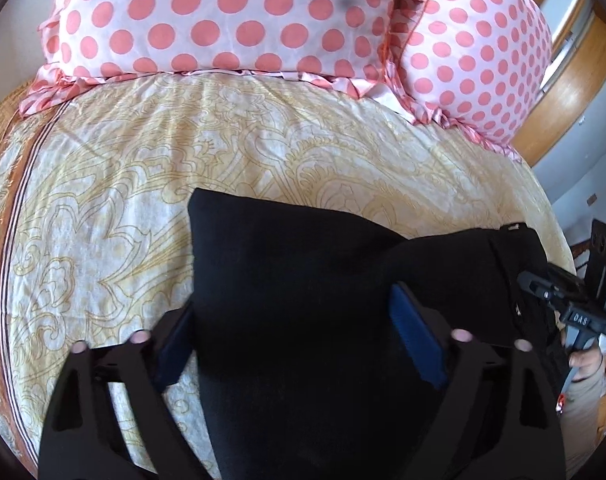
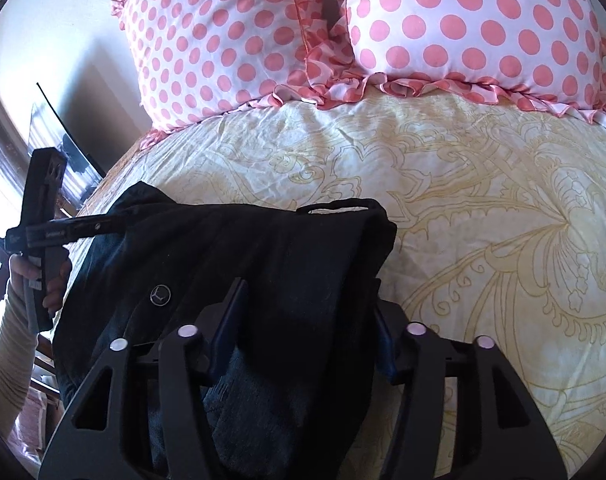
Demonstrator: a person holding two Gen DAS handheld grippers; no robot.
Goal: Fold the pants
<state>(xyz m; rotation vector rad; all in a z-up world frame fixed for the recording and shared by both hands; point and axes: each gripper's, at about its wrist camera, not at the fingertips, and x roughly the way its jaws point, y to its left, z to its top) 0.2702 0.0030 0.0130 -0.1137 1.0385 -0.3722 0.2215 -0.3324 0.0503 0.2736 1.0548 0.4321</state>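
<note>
- One pair of black pants (image 1: 303, 280) lies folded over on the bed (image 1: 123, 184), filling the lower middle of both frames.
- Two claws are mine. My left claw (image 1: 299, 332) has its blue pads (image 1: 417, 340) spread wide, with the dark cloth lying between them; I cannot tell whether they touch it.
- My right claw (image 2: 303, 328) stands apart too, its pads straddling the bunched waist end of the pants, not pinched together.
- In the left wrist view my right claw shows at the right edge, against the pants' right end; in the right wrist view my left claw shows at the left edge, at the pants' other end.
- One small round logo (image 2: 160, 295) shows on the pants, lower left of the right wrist frame.
- Two pink polka-dot pillows (image 1: 223, 20) sit side by side along the top of each frame, well apart from the pants.
- One cream patterned bedcover lies bare between pillows and pants.
- A wooden bed frame (image 1: 563, 92) curves along the upper right in the left wrist view.
</note>
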